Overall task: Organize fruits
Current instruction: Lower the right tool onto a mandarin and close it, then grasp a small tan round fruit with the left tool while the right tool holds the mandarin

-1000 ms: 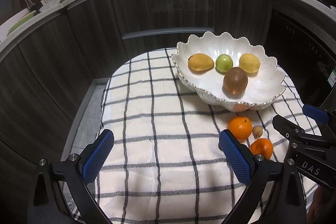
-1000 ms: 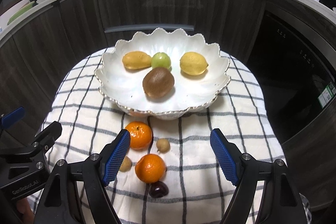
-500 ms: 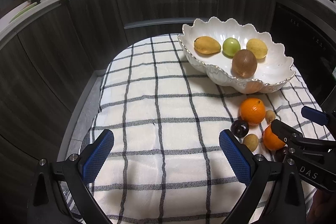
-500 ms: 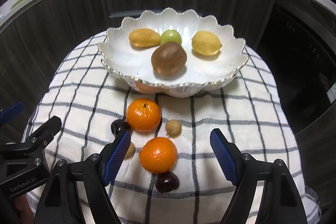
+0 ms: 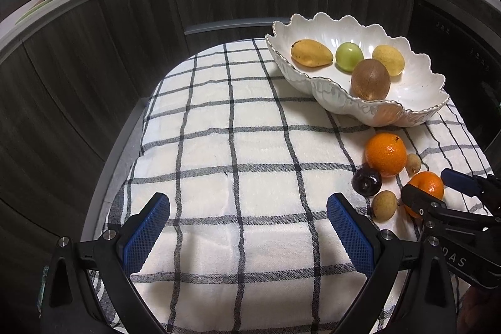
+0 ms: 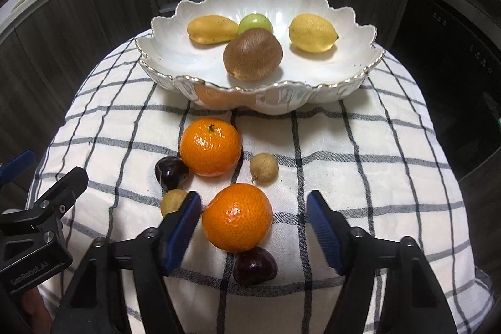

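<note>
White scalloped bowl (image 6: 175, 61) already holds four fruits; six more lie loose on the checked cloth (image 5: 219, 146). Right gripper (image 6: 253, 227) is spread wide around the near orange (image 6: 237, 216); an off-centre squeeze could roll it into the plum (image 6: 254, 266). Left gripper (image 5: 247, 230) is apart, empty.
</note>
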### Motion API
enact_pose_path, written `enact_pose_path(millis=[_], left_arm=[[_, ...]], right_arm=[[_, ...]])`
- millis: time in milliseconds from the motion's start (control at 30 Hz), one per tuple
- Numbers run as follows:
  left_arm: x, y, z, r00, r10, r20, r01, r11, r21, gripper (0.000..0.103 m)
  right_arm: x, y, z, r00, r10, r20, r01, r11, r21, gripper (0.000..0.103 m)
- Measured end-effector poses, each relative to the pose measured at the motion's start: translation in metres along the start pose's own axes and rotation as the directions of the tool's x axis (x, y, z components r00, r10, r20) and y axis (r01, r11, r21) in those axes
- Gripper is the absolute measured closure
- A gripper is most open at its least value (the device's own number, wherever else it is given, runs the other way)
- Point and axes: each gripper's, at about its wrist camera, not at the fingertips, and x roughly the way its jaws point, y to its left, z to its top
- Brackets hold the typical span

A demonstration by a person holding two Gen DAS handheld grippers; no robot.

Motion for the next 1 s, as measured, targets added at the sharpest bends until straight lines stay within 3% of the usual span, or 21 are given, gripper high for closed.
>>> enact_pose_path(millis=[100,167,200,333,533,733,1000], left_arm=[[0.001,0.0,0.0,1.0,0.0,-0.004,0.0,1.0,-0.002,0.001],[0.002,0.0,0.0,1.0,0.002,-0.004,-0.002,1.0,-0.002,0.001],[0.001,0.0,0.0,1.0,0.002,-0.003,-0.002,1.0,-0.002,0.001],[0.001,-0.001,0.0,1.0,0.003,0.0,-0.003,1.0,0.004,0.001],[-0.012,-0.012,0.005,1.0,-0.021,0.02,0.02,1.0,0.018,0.001],[-0.026,-0.041,0.01,0.998,-0.05,0.041,0.047,0.996,0.074,0.001],[-0.023,-0.076,0.013,0.996,-0.081,0.03,0.078,0.994,0.077,0.002]], right_arm=[[0.003,0.001,0.0,1.0,0.017,-0.004,-0.017,1.0,-0.004,0.043],[0.004,0.003,0.0,1.0,0.029,-0.006,-0.029,0.999,-0.013,0.057],[0.004,0.004,-0.001,0.999,0.034,-0.007,-0.034,0.999,-0.017,0.058],[0.001,0.004,-0.002,0.998,0.061,0.0,-0.061,0.998,-0.02,0.058],[-0.024,-0.005,0.003,0.998,0.027,0.056,-0.026,0.999,-0.027,0.059],[-0.045,-0.035,0.003,0.996,-0.018,0.085,0.018,1.0,0.004,0.059],[-0.054,-0.069,-0.003,0.995,-0.048,0.087,0.042,0.997,0.063,0.059]])
